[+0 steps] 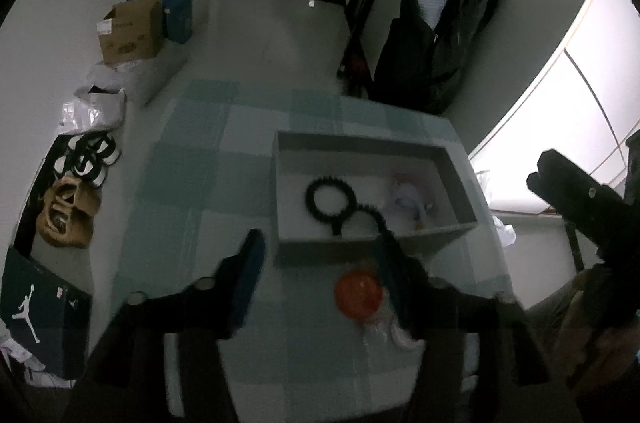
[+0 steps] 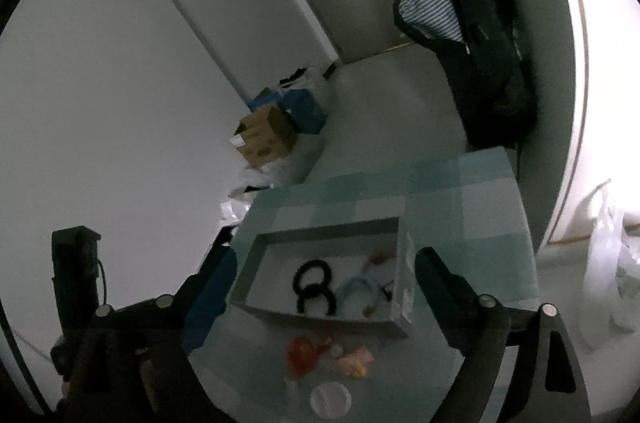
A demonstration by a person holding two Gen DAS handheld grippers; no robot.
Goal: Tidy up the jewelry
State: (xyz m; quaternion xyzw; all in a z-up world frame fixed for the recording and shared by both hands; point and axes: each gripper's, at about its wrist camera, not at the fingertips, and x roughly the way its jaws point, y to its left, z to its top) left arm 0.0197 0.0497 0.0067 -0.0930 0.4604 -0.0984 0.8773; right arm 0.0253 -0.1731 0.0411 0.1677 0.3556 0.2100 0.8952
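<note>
Notably dim and motion-blurred, both views.

Left wrist view: left gripper (image 1: 316, 263) hovers over the checked table (image 1: 192, 183), jaws wide, nothing between them. Its right finger overlaps the near wall of the grey tray (image 1: 360, 143); touching or just above, cannot tell. Inside the tray: two black beaded bracelets (image 1: 332, 199) looped against each other, and a pale blurred piece (image 1: 408, 195) at the right end. Outside, just short of the tray wall: orange round piece (image 1: 358, 293) between the fingers, nearer the right one; a white round piece (image 1: 402, 337) half hidden under that finger. Right gripper (image 1: 560, 183) sits well off to the right, raised.

Risks as judged: closing on the orange piece could pinch the white one too, or flick it off the table's near edge. A finger catching the tray wall could shove the tray and tumble what is already sorted.

Right wrist view: right gripper (image 2: 324, 283) jaws wide and empty, straddling the tray (image 2: 328, 229). Loose on the table in front of it: orange piece (image 2: 302, 351), pink piece (image 2: 356, 359), white disc (image 2: 330, 399), close together.

Risks as judged: both grippers aim at the same small cluster, so a collision is likely. Poor light makes the pale pieces hard to separate; a misjudged grasp may slide them together.
</note>
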